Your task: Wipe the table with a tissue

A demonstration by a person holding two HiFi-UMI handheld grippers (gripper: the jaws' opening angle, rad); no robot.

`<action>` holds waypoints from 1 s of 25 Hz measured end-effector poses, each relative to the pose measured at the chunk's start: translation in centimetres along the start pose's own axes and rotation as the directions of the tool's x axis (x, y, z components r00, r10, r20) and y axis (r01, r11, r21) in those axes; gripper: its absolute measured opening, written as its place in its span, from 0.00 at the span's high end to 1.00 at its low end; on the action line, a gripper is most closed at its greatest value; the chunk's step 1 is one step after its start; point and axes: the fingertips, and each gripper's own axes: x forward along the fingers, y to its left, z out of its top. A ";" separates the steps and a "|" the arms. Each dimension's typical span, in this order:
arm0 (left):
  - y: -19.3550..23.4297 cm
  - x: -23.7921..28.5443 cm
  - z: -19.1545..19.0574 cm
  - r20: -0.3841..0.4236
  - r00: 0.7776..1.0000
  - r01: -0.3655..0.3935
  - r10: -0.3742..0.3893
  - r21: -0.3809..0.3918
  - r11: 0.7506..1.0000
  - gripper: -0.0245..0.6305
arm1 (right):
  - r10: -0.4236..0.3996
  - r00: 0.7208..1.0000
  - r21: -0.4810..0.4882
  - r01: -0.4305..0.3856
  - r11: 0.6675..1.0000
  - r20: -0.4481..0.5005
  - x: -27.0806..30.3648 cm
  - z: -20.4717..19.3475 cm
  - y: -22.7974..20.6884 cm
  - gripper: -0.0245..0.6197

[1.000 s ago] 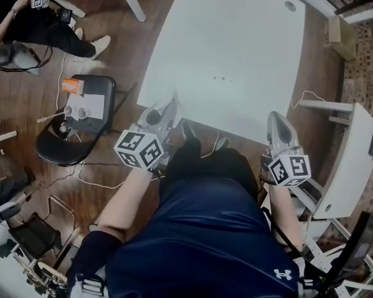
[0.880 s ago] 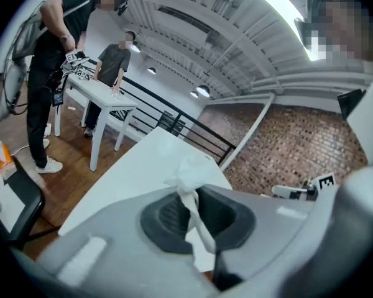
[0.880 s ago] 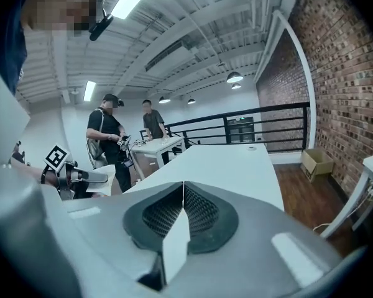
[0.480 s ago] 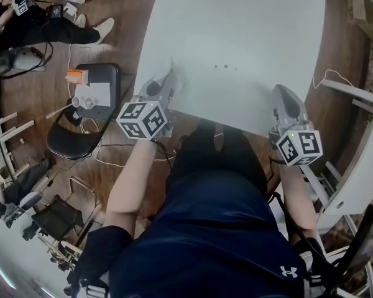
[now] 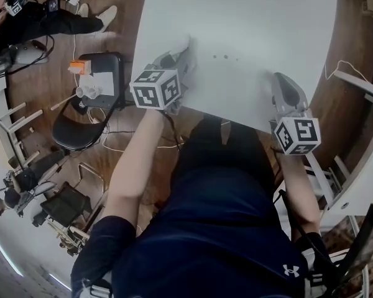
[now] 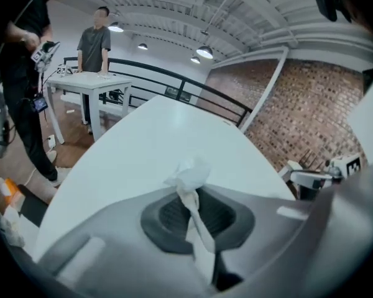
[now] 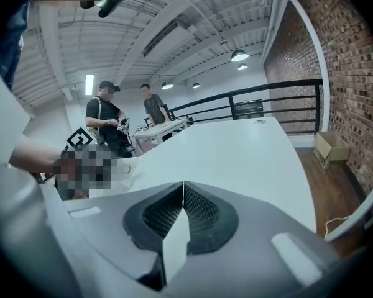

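Left gripper [image 6: 194,198] pinches the tissue [image 6: 189,176] over the table [image 6: 137,144] (right gripper [image 7: 183,194] clenched, empty).

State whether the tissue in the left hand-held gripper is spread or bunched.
Bunched: the tissue sticks out crumpled from the left hand-held gripper, whose jaws pinch it.

The table [image 5: 255,23] is in front of the person. The left gripper [image 5: 183,51] is over its near left corner, with the tissue [image 6: 189,177] between its jaws, poking out in front. The right gripper [image 5: 281,82] is over the near edge, further right. A chair [image 5: 81,129] stands on the floor left of the table.
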 end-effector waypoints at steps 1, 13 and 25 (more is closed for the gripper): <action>0.4 0.3 -0.5 -0.024 0.999 -0.024 0.025 0.020 1.000 0.95 | 0.007 1.000 -0.001 -0.007 1.000 -0.003 0.2 -0.1 0.1 0.94; 1.4 1.4 -3.1 -0.112 0.988 -0.103 0.102 -0.008 0.995 0.95 | 0.053 0.999 0.049 -0.054 0.997 0.005 -0.2 -0.3 0.1 0.94; 0.8 2.0 -2.7 -0.056 0.984 -0.170 0.169 -0.013 0.985 0.95 | 0.071 0.997 0.062 -0.071 0.996 0.003 -0.6 -0.6 0.5 0.94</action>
